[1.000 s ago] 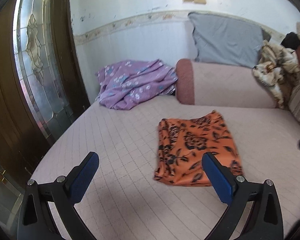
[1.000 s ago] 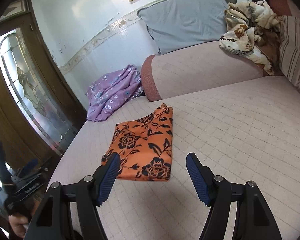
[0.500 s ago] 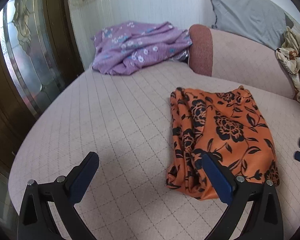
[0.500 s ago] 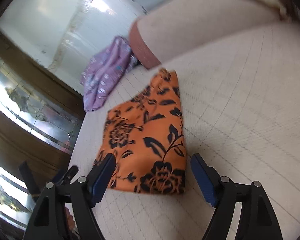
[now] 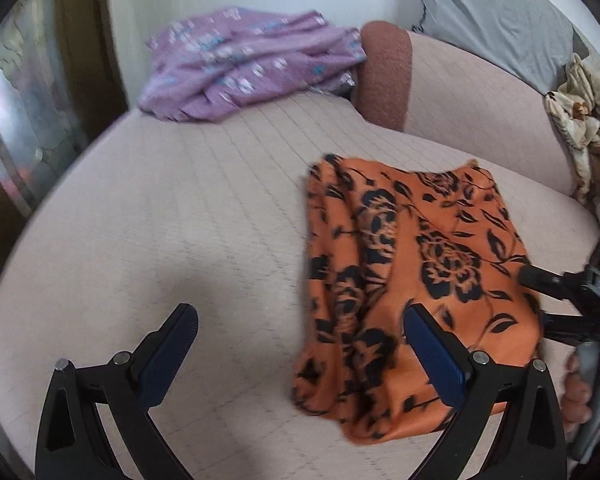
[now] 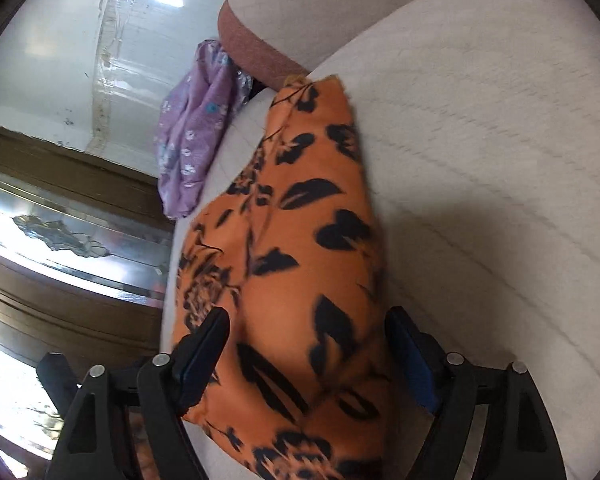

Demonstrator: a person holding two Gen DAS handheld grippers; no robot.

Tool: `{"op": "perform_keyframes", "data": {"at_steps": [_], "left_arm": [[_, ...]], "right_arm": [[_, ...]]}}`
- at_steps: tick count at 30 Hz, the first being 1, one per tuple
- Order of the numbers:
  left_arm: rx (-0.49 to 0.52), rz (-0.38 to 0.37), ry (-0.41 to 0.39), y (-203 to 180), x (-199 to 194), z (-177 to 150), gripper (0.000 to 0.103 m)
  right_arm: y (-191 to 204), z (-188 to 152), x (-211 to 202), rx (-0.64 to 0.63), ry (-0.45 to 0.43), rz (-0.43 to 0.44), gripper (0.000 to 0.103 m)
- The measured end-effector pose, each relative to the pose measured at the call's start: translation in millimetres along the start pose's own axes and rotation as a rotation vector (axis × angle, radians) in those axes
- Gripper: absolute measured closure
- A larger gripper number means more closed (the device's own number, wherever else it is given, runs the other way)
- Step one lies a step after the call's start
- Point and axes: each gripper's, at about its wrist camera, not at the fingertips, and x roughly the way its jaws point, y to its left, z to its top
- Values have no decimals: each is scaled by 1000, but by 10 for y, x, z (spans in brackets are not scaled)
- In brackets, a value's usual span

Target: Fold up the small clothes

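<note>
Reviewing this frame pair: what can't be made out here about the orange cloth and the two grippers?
- Orange floral cloth, near edge: cut off by the right wrist view's bottom edge and hidden behind the right gripper, whose fingers are opening around it.
- Contact between pads and cloth: undecidable, motion blur.
- Cloth's near right corner, left wrist view: hidden behind the left gripper's right finger.
- What garment it is: folds conceal its shape.
- Purple cloth: blurred, print unreadable.

Your left wrist camera looks steeply down over the bed (image 5: 180,208) from fairly near. Your right wrist camera sits rolled and very close above the orange floral garment (image 6: 300,264). Both views share it and the purple garment (image 5: 244,64).
</note>
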Motion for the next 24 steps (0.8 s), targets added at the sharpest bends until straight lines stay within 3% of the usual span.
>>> {"op": "perform_keyframes", "data": {"at_steps": [5,11,14,15,16,18,21,24], "left_arm": [[-47,-156,106,-43,263,124,1],[-147,-367,206,-52,547,156,4],[-148,-352,201,-98,544,119,27],[-139,-341,187,-102,517,118,46],[-140,-338,177,-88,486,118,58],[-145,-347,149,-79,408,111,71],[-153,-369,126,-89,256,88,80],[-132,-398,112,-211,3,11,82]], "right_arm": [[131,75,211,-38,13,3,19],[185,112,314,-54,4,-19,48],[150,91,262,-37,-22,-5,58],[160,78,245,-39,-31,-4,60],[179,63,225,-47,-40,-8,61],[237,38,176,-66,-57,-20,62],[327,25,66,-72,-76,-12,65],[462,-42,-161,-115,-87,-29,65]]}}
